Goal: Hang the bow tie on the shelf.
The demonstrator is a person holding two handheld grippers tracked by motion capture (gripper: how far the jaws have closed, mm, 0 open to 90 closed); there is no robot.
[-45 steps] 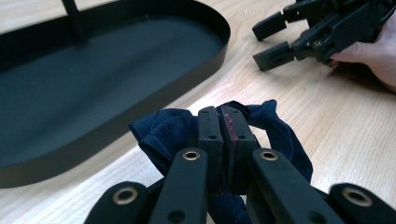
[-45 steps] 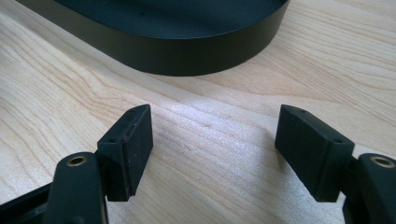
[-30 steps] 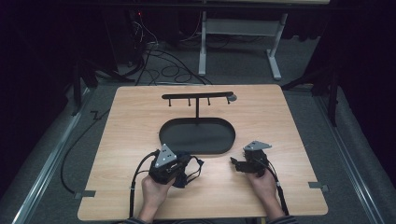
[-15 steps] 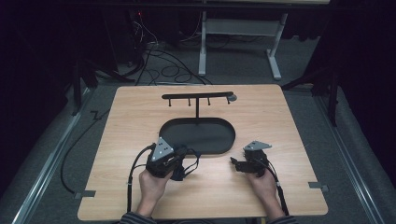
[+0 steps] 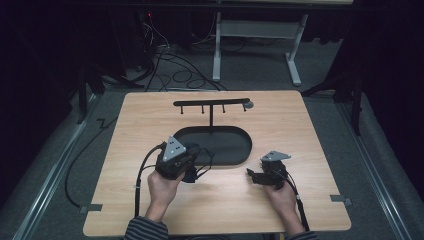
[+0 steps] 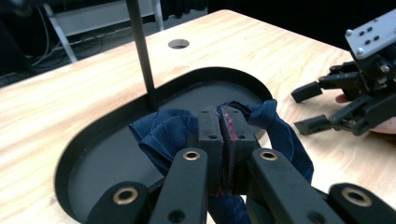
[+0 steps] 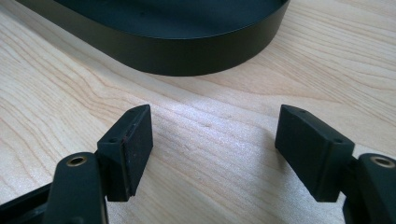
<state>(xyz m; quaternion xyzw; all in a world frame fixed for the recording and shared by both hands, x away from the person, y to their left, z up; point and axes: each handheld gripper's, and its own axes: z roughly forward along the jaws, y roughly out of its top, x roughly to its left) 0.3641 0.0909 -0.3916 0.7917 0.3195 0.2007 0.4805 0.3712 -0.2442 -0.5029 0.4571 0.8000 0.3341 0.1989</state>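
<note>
On the wooden counter stood a black oval-based hanger stand, whose crossbar hooks were judged to be the goal. The step in hand was the lift: the left claw was clamped shut on a bunched navy cloth above the base's near-left end. The right claw rested agape, empty, beside the base. The next move calls for raising the cloth toward the hooks.

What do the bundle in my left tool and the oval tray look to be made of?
The bundle looks like soft woven fabric, dark blue and matt: it folds and bunches around the shut left tool. The oval tray looks like rigid plastic or coated metal, black with a smooth dull sheen and a crisp rim; which one is unclear.
</note>
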